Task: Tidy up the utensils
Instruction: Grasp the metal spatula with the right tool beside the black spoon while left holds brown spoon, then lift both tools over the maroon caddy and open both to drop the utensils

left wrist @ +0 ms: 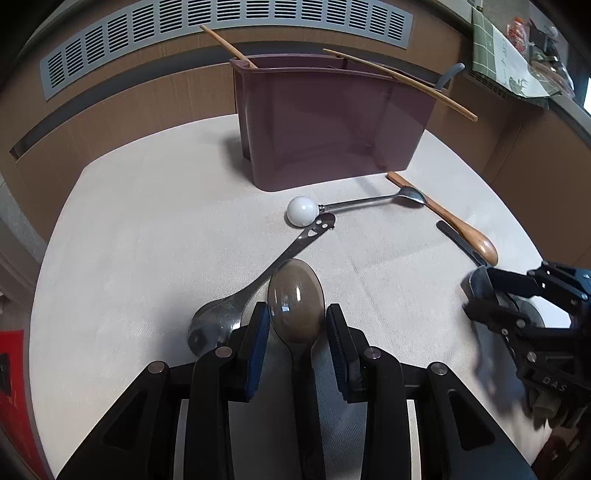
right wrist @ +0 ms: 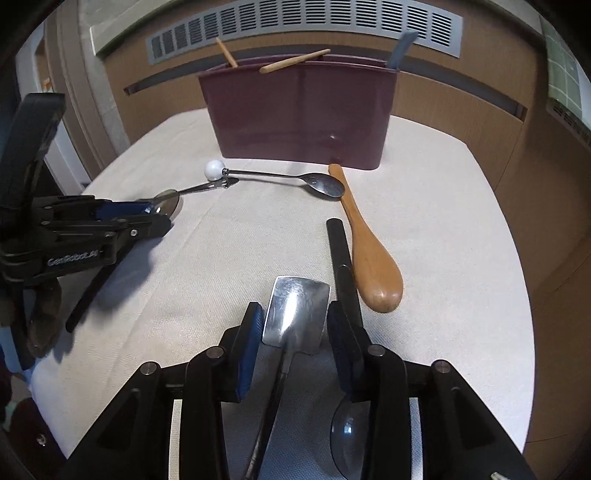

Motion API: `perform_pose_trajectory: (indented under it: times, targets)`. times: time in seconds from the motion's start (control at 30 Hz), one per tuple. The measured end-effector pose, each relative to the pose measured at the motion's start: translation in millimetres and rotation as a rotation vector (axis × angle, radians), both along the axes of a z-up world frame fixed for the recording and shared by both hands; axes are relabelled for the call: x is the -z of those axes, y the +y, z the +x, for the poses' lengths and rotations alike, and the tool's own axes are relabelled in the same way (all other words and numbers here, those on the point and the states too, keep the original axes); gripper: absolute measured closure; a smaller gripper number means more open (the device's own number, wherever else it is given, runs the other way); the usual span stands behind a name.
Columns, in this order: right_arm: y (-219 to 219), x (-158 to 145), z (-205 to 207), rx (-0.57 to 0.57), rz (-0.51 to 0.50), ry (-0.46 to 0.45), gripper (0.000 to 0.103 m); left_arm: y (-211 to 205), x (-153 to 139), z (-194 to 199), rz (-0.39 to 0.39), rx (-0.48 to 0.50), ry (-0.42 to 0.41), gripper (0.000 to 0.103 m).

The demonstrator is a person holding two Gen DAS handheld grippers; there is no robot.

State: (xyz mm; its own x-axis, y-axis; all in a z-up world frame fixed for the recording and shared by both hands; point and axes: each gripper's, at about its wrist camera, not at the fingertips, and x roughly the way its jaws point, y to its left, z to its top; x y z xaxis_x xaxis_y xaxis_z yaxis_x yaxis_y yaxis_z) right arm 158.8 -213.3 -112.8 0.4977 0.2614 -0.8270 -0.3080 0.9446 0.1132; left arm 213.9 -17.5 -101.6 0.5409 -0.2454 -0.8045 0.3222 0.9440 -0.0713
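Observation:
In the left wrist view my left gripper (left wrist: 297, 319) is open, its blue pads on either side of a translucent brown plastic spoon (left wrist: 295, 295) lying on the cloth. A steel spoon (left wrist: 218, 321) lies just left of it. In the right wrist view my right gripper (right wrist: 291, 321) is open around a flat square steel spatula head (right wrist: 297, 312). A dark maroon utensil caddy (left wrist: 325, 125) stands at the back, also in the right wrist view (right wrist: 301, 110), holding wooden sticks and a grey handle.
A white-ball-handled spoon (right wrist: 280, 177), a wooden spoon (right wrist: 369, 254) and a black-handled spoon (right wrist: 341, 258) lie on the white cloth (right wrist: 443, 229). A vented wooden wall (right wrist: 306, 26) runs behind the table. The left gripper shows in the right wrist view (right wrist: 122, 221).

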Motion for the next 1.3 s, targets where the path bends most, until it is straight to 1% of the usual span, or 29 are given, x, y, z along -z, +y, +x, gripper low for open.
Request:
perform_pose_trajectory:
  times: [0.03,0.07,0.13,0.2,0.43,0.57,0.67,0.73,0.77,0.93,1.13,1.3]
  targets:
    - [3,0,2,0.000,-0.010,-0.007,0.068,-1,0,0,0.005,0.000,0.003,0.070]
    - [4,-1,1,0.004,-0.013,-0.013,0.072,-3,0,1,0.015,0.001,0.005,0.069]
    - [6,-2,3,0.001,-0.015,-0.026,0.073,-6,1,2,0.034,-0.001,0.010,0.069]
    - [3,-5,4,-0.001,0.013,-0.034,0.073,-8,1,5,0.042,-0.014,0.019,0.069]
    - [-34,-26,3,0.117,0.065,-0.135,0.073,-16,1,14,0.079,-0.057,0.039,0.069]
    - [-49,-33,3,0.164,0.070,-0.166,0.073,-14,0,17,0.063,-0.078,0.050,0.070]
    - [-54,-36,3,0.174,0.083,-0.190,0.073,-8,-2,18,0.011,-0.105,0.044,0.070]
    - [-56,-39,1,0.170,0.095,-0.206,0.073,-4,-9,13,-0.037,-0.112,0.017,0.070]
    - [-57,-42,-1,0.165,0.105,-0.218,0.073,-2,-17,8,-0.059,-0.111,-0.010,0.070]
    - [-63,-53,-6,0.162,0.126,-0.262,0.073,4,-47,-13,-0.137,-0.101,-0.097,0.070]
    - [-65,-62,-5,0.174,0.133,-0.282,0.073,10,-76,-31,-0.196,-0.102,-0.192,0.070]
    - [-65,-68,-5,0.172,0.125,-0.293,0.073,15,-92,-40,-0.219,-0.104,-0.251,0.070]
